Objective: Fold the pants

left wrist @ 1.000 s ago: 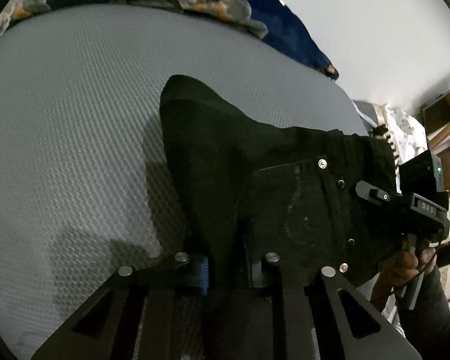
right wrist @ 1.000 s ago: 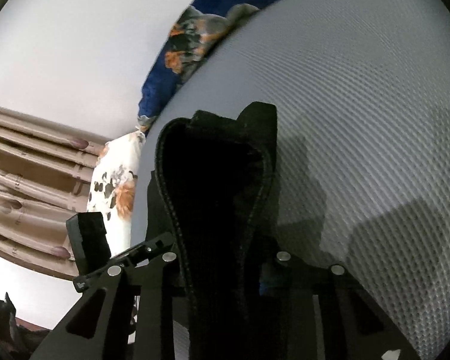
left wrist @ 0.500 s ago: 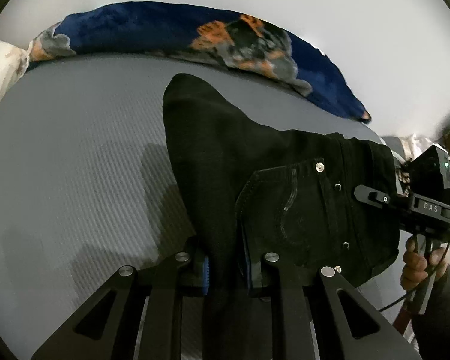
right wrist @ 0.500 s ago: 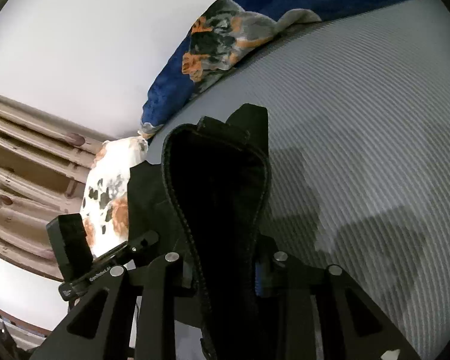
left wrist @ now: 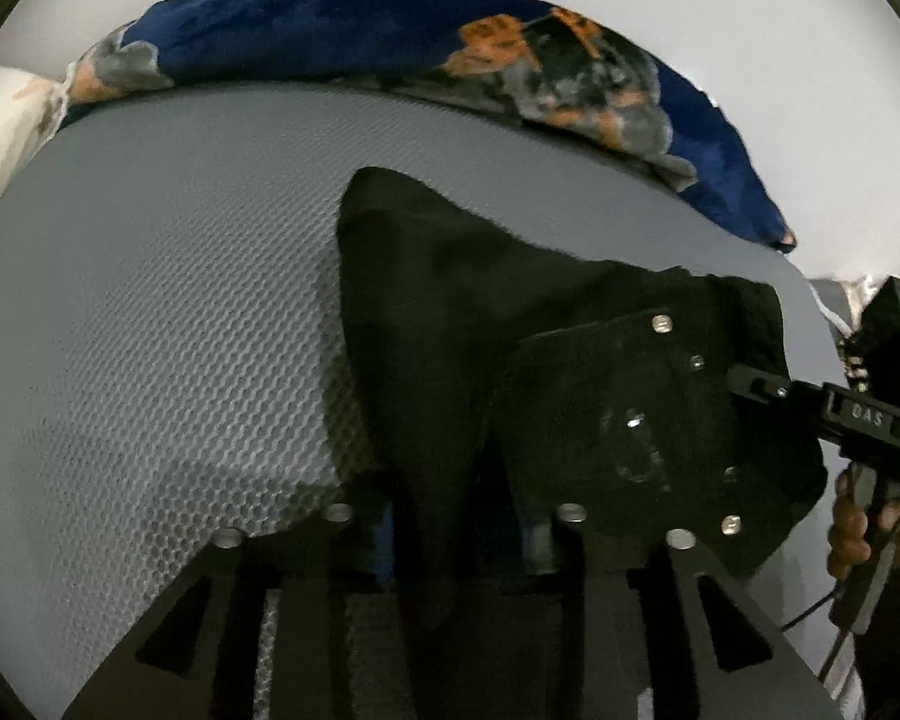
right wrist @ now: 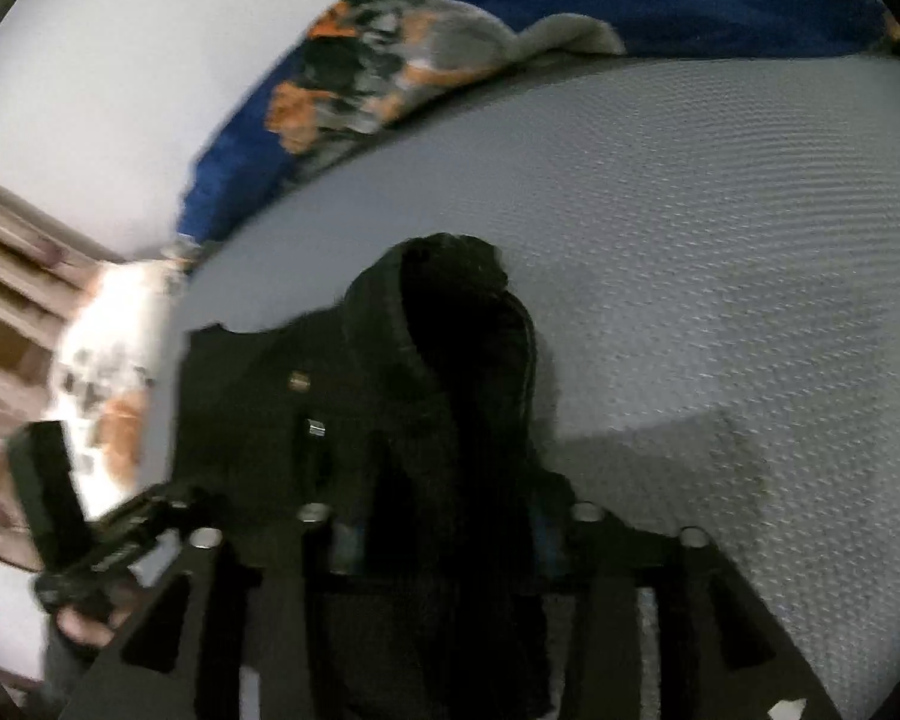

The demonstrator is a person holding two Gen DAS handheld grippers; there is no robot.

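Left wrist view: black pants (left wrist: pixel 480 324) draped mid-frame over grey mattress (left wrist: pixel 150 330), between left gripper (left wrist: pixel 462 540) jaws just opening, cloth slack. Same for right gripper (right wrist: pixel 444 534), lower centre. Risk: folded layers sliding askew on release.

Black pants (left wrist: pixel 450 312), grey honeycomb mattress (left wrist: pixel 180 312)

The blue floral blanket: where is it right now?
In both wrist views the blue floral blanket lies bunched along the far edge of the grey mattress, beyond the black pants.
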